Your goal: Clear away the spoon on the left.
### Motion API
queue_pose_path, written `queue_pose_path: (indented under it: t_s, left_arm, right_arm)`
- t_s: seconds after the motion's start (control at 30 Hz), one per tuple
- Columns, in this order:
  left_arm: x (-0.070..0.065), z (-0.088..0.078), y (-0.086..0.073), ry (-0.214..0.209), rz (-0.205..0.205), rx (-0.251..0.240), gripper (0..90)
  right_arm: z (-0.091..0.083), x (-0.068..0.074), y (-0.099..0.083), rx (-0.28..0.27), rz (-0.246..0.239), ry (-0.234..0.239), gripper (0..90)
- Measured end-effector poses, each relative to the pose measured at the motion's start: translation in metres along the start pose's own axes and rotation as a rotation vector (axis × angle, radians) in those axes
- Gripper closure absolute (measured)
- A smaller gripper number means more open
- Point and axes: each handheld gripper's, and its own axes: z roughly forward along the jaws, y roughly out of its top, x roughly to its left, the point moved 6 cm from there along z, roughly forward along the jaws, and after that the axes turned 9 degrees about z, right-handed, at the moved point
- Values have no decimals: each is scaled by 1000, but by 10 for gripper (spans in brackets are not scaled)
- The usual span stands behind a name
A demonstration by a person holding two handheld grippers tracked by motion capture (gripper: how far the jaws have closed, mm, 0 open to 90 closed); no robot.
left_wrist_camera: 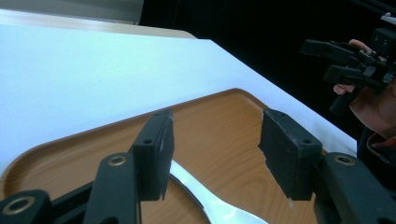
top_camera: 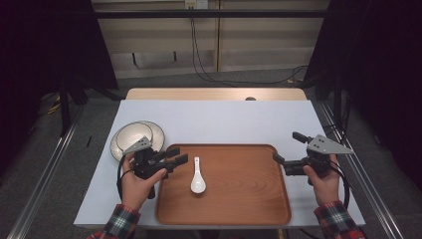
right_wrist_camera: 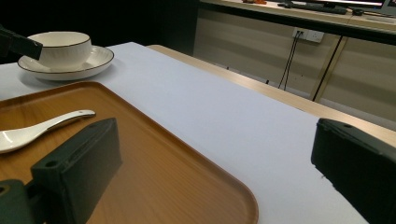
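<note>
One white glazed ceramic spoon (top_camera: 197,180) lies on the one brown wooden tray (top_camera: 249,209), left of centre. It likely handles stiff, slippery and breakable; take it by the narrow handle. Your left tongs (top_camera: 180,155) and right tongs (top_camera: 286,147) stand released, empty. One white bowl (right_wrist_camera: 64,49) sits on one saucer (right_wrist_camera: 93,63) on the tabletop (top_camera: 224,119).
</note>
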Motion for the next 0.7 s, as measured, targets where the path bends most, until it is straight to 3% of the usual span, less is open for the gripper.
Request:
queue_pose_path:
  t_s: [0.43, 0.47, 0.7]
  left_arm:
    - [7, -17, 14, 34, 15, -46, 336]
    - [7, -18, 14, 23, 15, -45, 329]
    - [12, -25, 16, 51, 27, -44, 281]
  right_arm:
    - [0, 0, -1, 8, 8, -1, 11]
    - [0, -1, -1, 7, 1, -2, 11]
    - [-1, -1, 0, 5, 0, -3, 11]
